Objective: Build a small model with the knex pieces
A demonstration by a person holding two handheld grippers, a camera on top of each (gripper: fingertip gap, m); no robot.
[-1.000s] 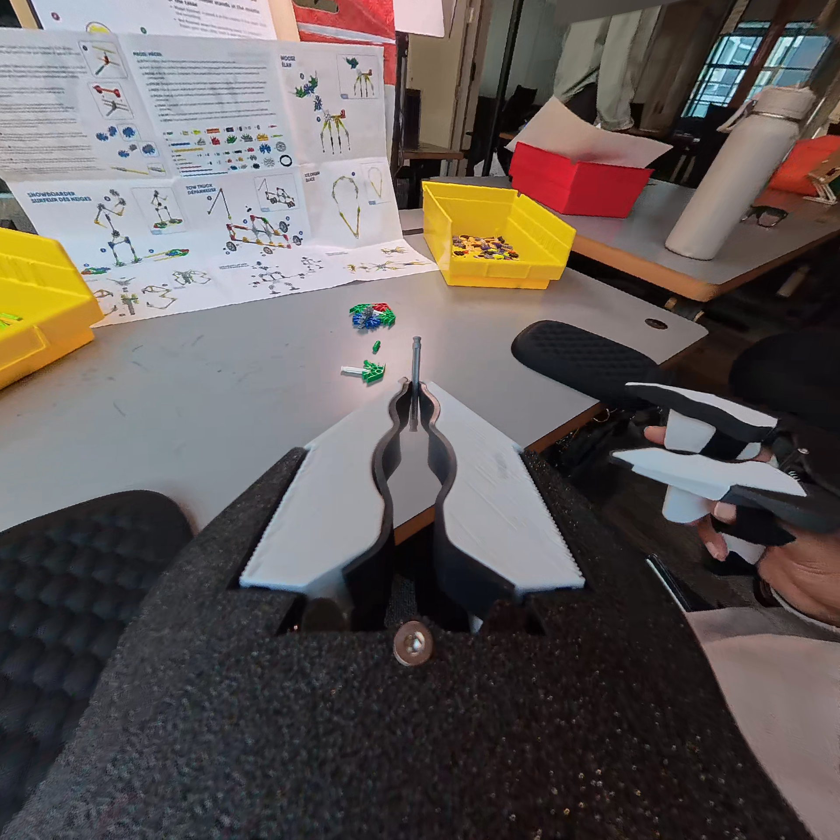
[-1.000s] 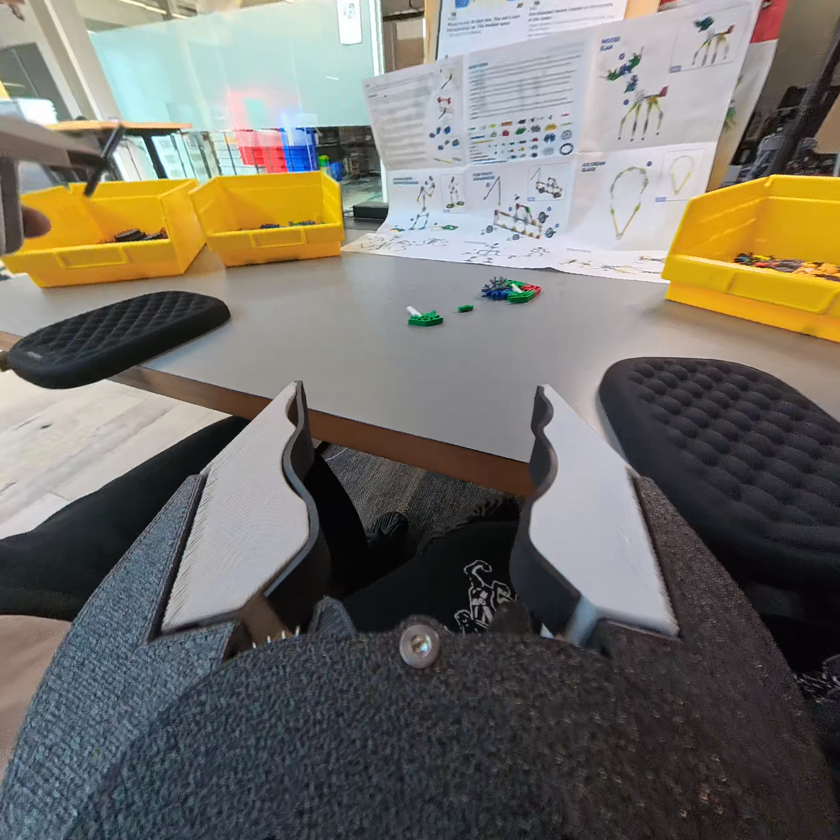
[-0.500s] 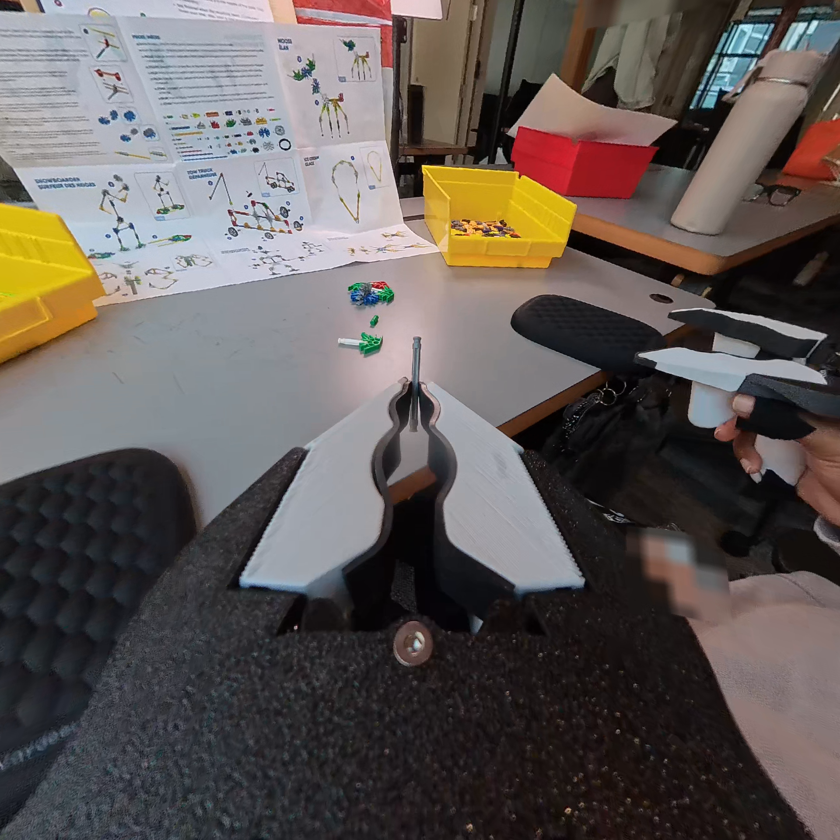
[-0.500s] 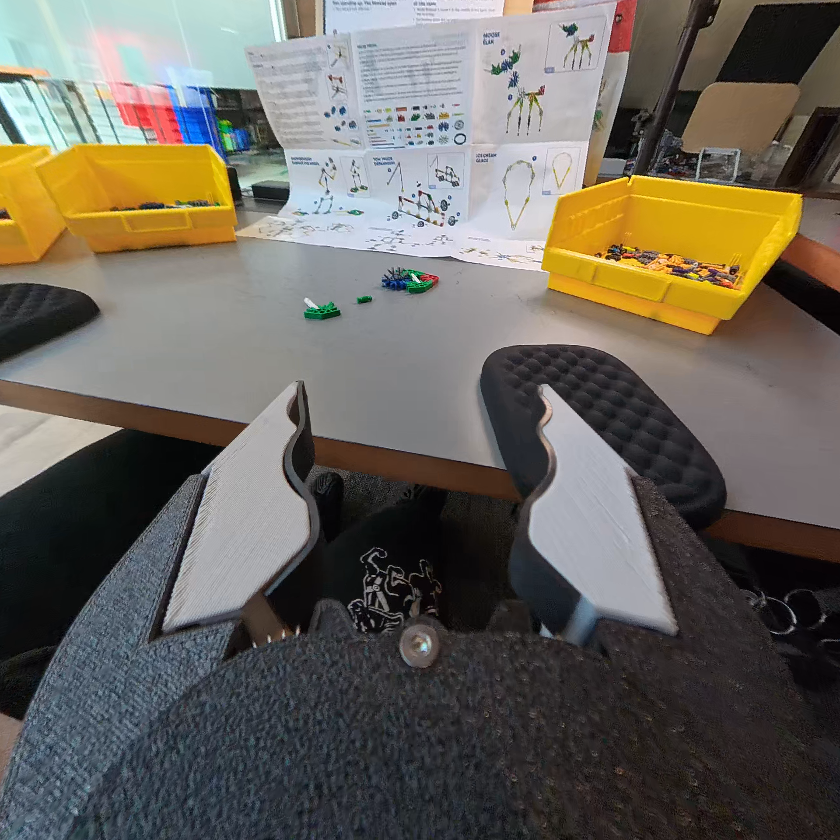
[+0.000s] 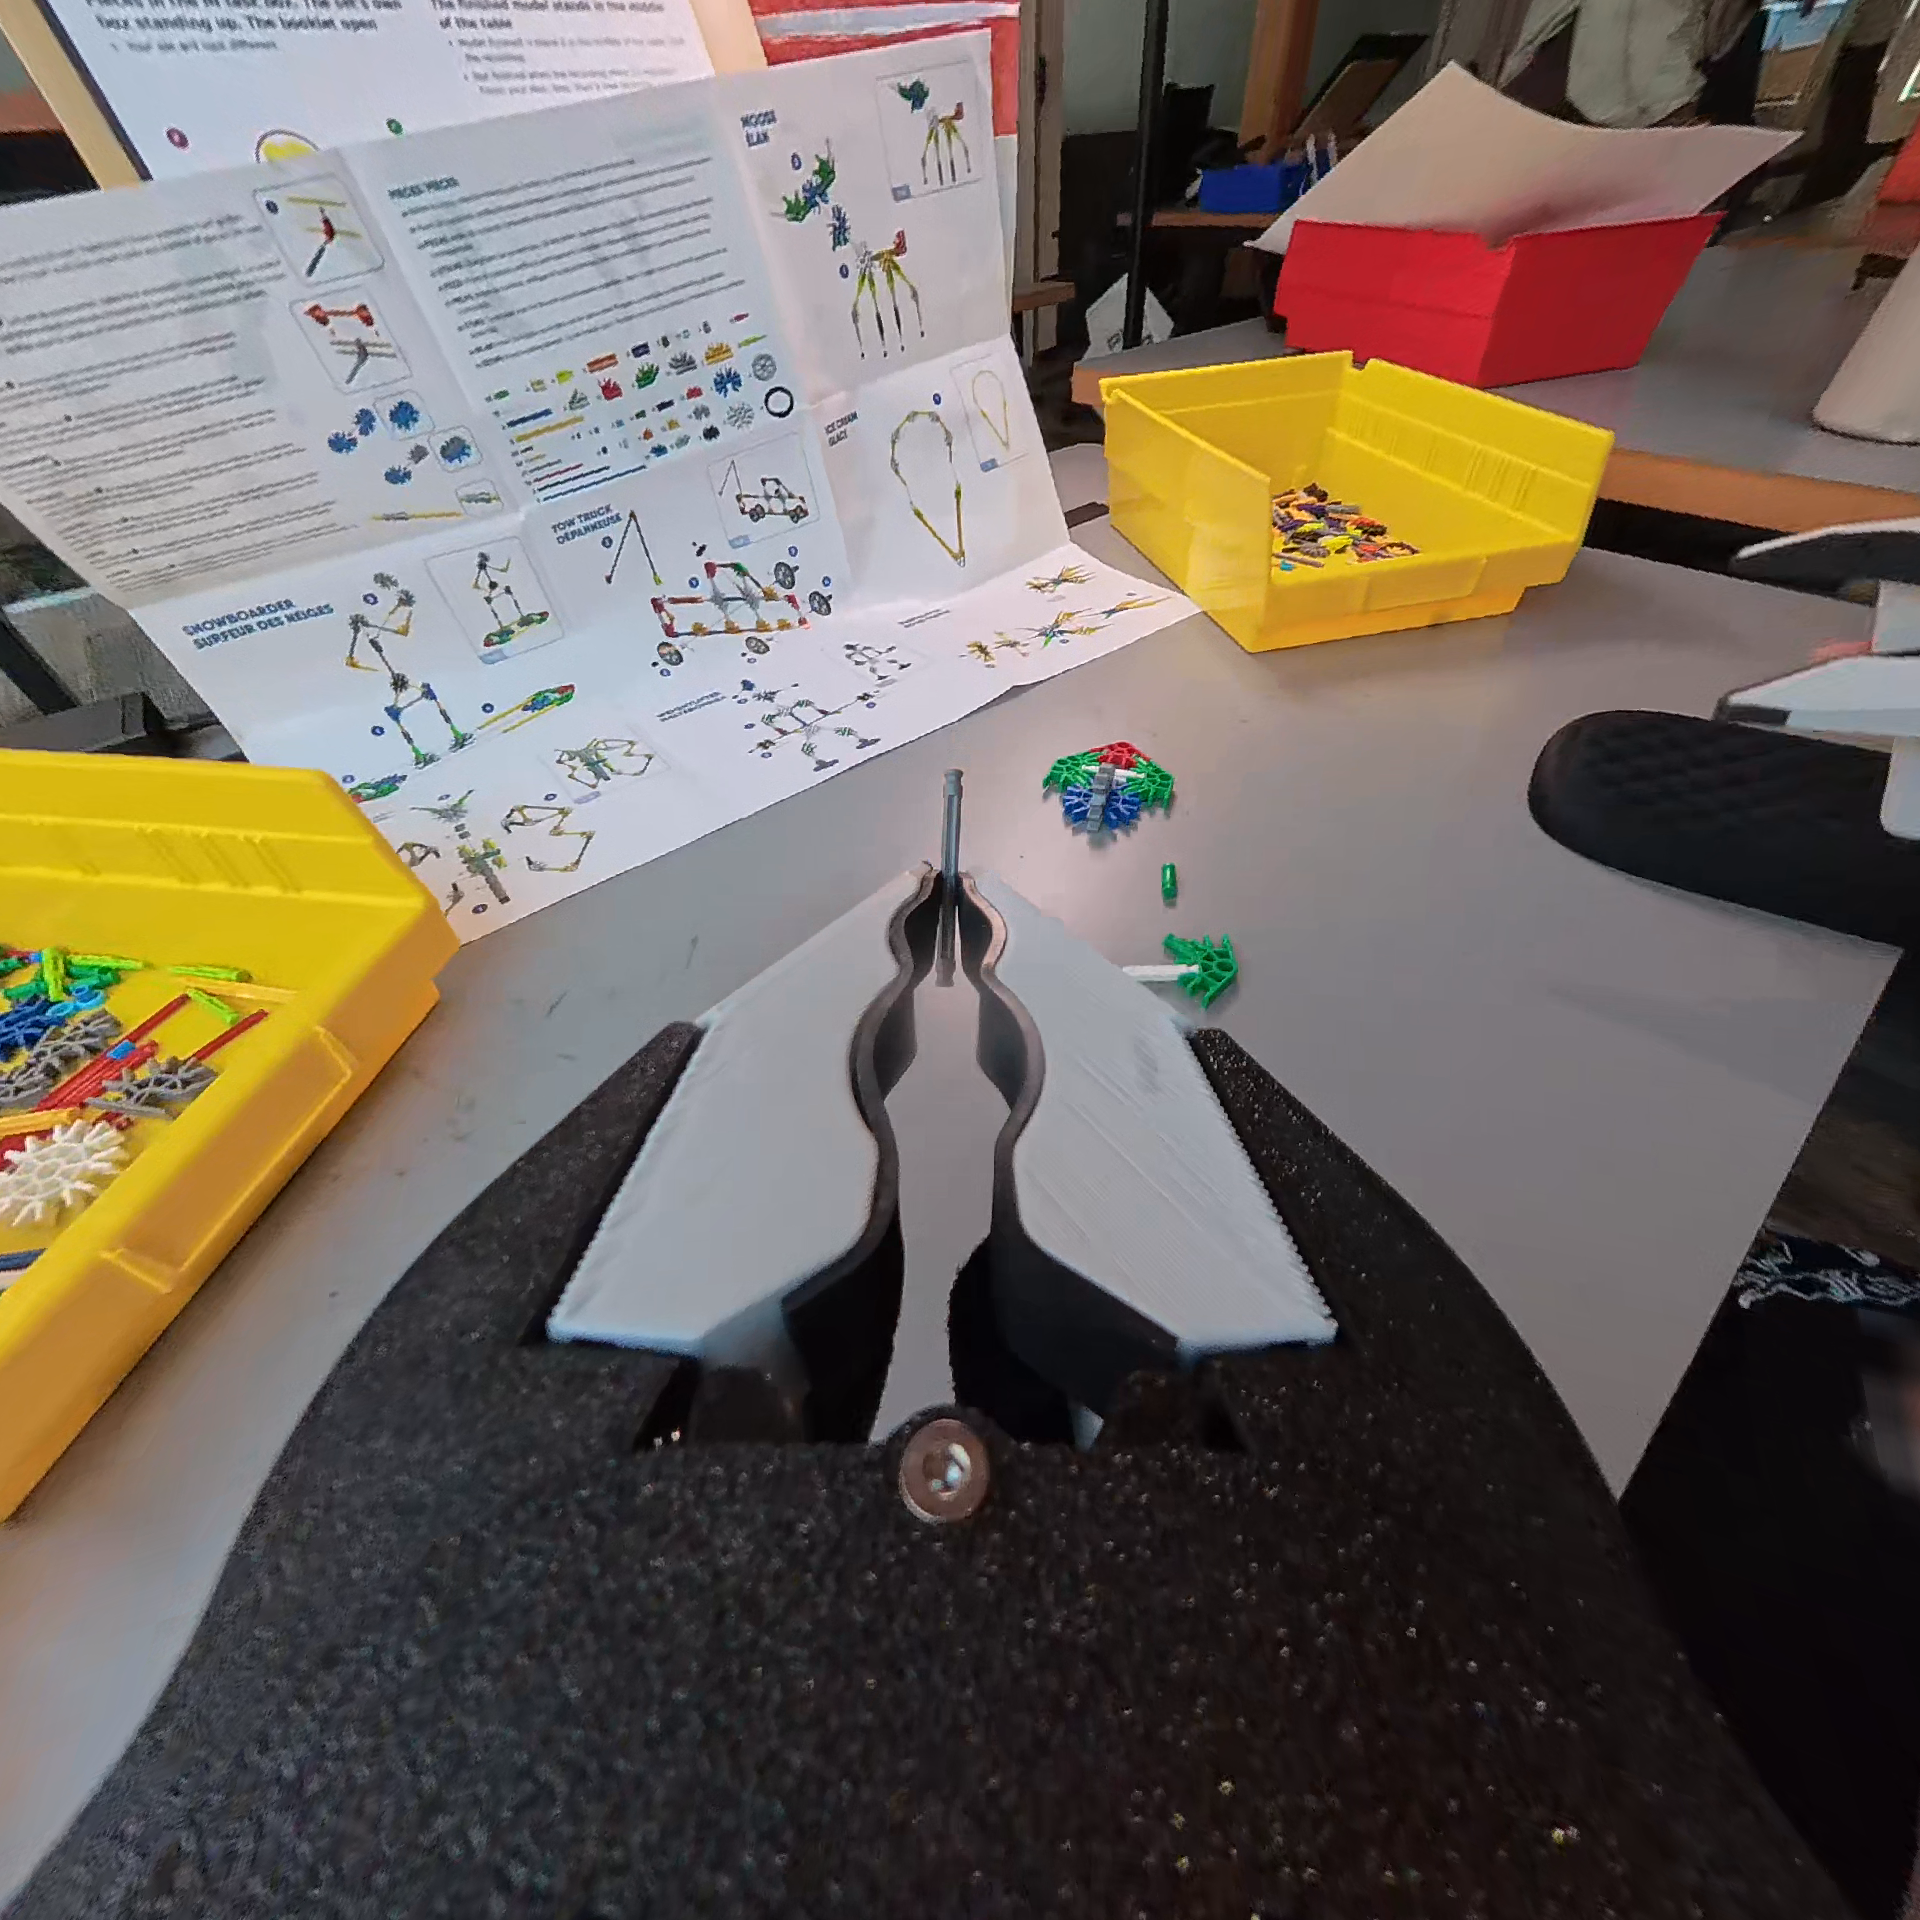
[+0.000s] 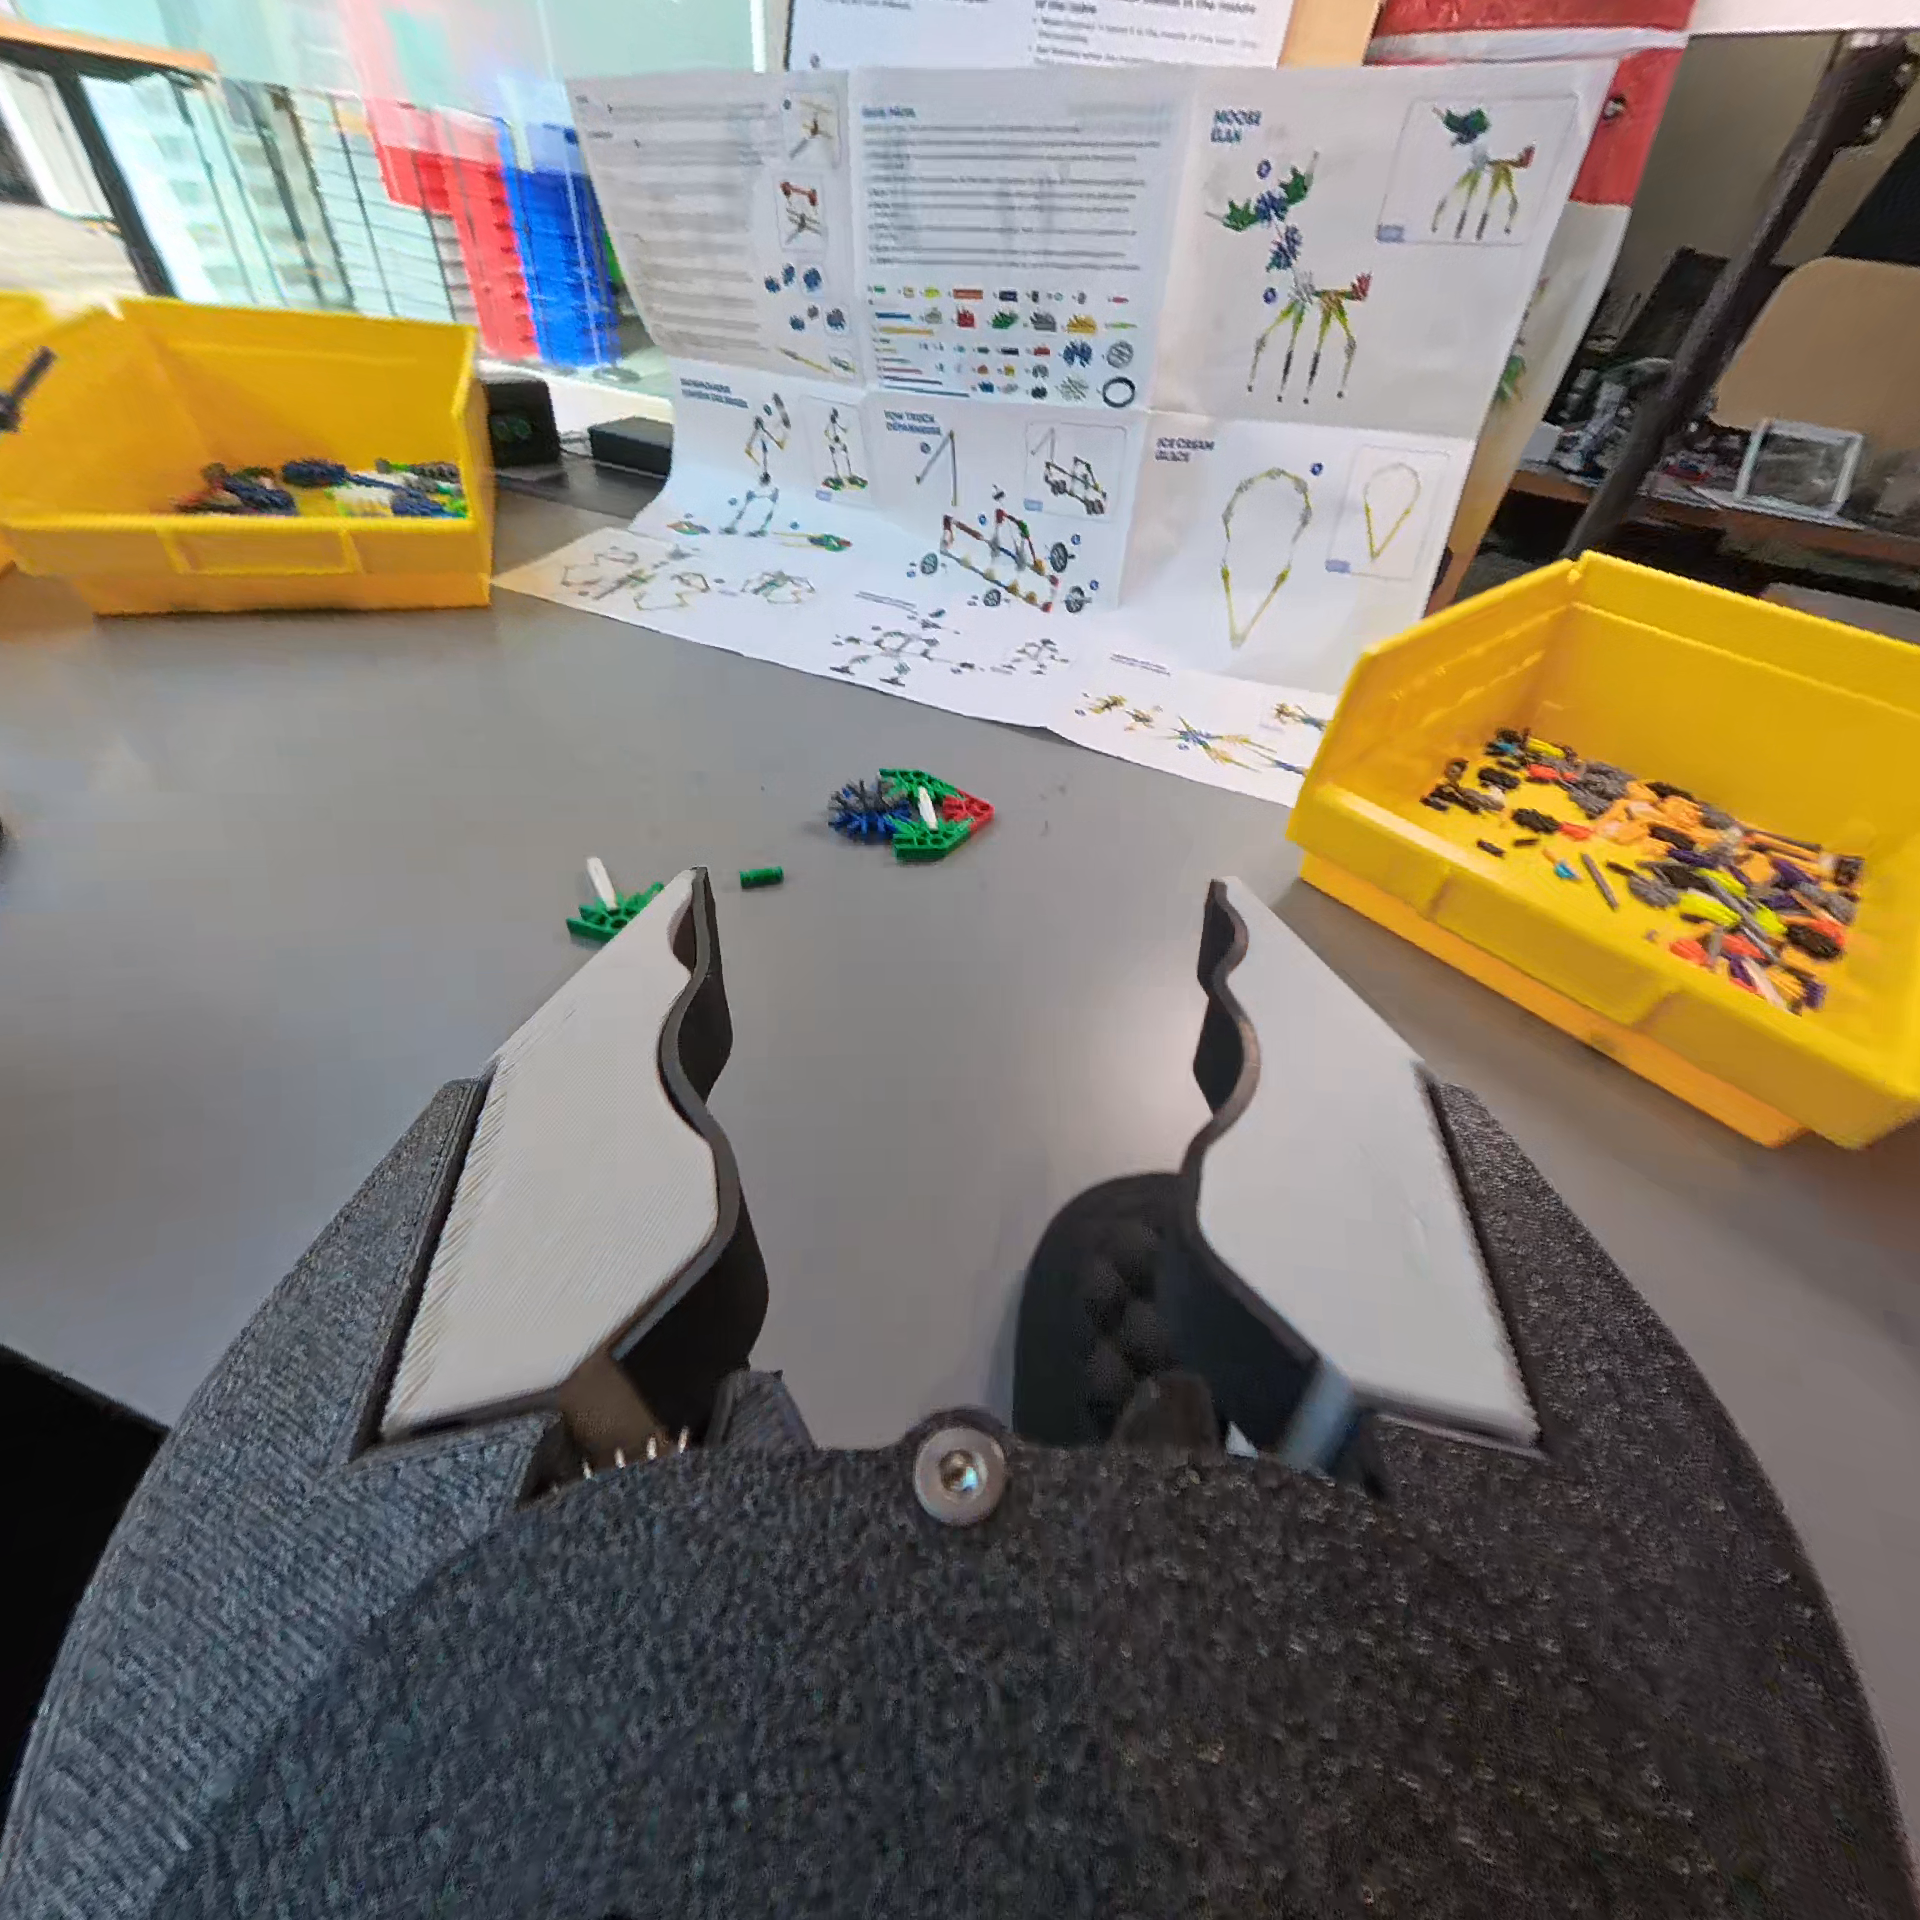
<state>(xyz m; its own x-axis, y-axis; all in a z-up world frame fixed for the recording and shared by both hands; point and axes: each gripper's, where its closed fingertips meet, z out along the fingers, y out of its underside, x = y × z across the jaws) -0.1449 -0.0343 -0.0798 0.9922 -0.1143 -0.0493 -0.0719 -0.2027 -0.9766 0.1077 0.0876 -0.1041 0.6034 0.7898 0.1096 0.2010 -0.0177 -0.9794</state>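
A wide grey table (image 5: 1455,1091) fills most of what I see, and on its far side a big folded instruction sheet (image 5: 582,436) stands up, with its lower part lying flat on the table. Three yellow bins stand on the table. The yellow bin on the right (image 6: 1621,831) holds many small dark, orange and purple pieces. The yellow bin at the far left (image 6: 249,468) holds blue, green and white pieces. A third yellow bin (image 5: 187,1039), close to the left gripper, holds rods and a white snowflake-shaped connector. On a separate table behind there is a red bin (image 5: 1475,301) with a sheet of paper over it. A black padded rest (image 5: 1704,810) lies on the right part of the table.

The left gripper (image 5: 948,883) has its fingers pressed together, and between the tips it pinches a thin grey rod (image 5: 950,831) that points forward, above the table. The right gripper (image 6: 956,894) has its fingers spread wide with nothing between them, only bare table.

In the middle of the table lies a small cluster of green, blue and red connectors (image 5: 1110,788). Near it lie a green connector with a white rod (image 5: 1195,966) and, between the two, a very small green piece (image 5: 1168,881).
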